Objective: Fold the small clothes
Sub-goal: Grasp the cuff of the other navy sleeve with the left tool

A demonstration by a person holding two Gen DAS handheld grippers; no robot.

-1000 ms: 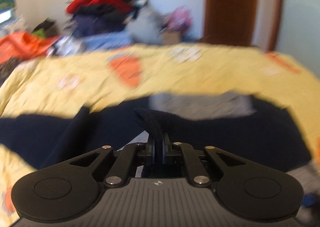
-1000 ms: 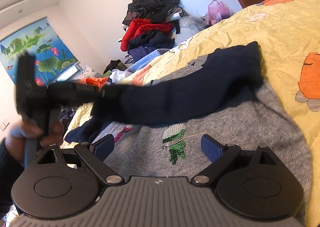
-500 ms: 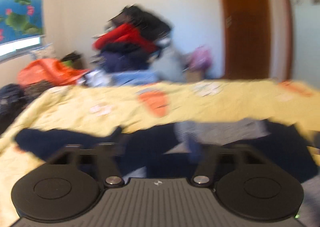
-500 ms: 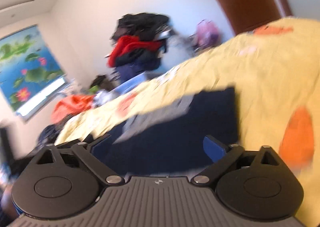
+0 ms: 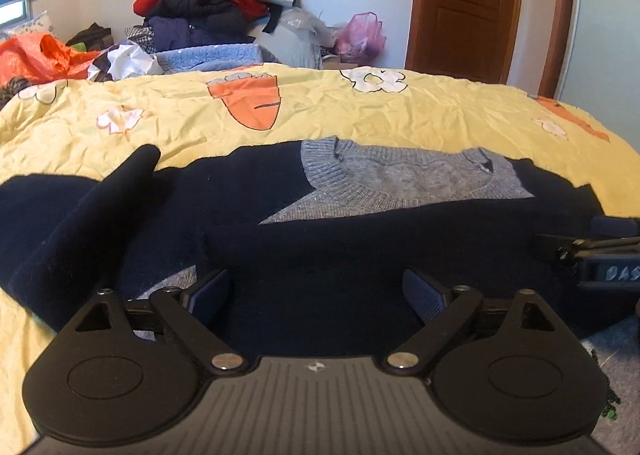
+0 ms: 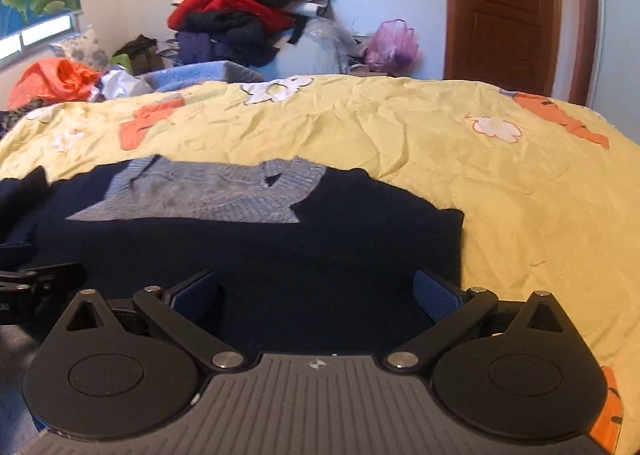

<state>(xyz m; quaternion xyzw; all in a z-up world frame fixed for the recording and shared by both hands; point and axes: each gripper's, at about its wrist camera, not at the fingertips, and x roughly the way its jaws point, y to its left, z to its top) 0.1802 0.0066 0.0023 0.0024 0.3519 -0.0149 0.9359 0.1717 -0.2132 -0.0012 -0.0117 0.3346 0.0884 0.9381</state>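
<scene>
A grey and navy sweater lies flat on the yellow bedspread, near its front edge, neck toward the far edge. Both navy sleeves are folded across the chest, the right one lying straight over the body. The left gripper hangs over the folded sleeves, its jaws having just been opening, spread wide with nothing clamped. The right gripper is likewise wide apart over the sweater's right side, just opened further, gripping nothing. A clothes pile rises beyond the bed's far edge.
</scene>
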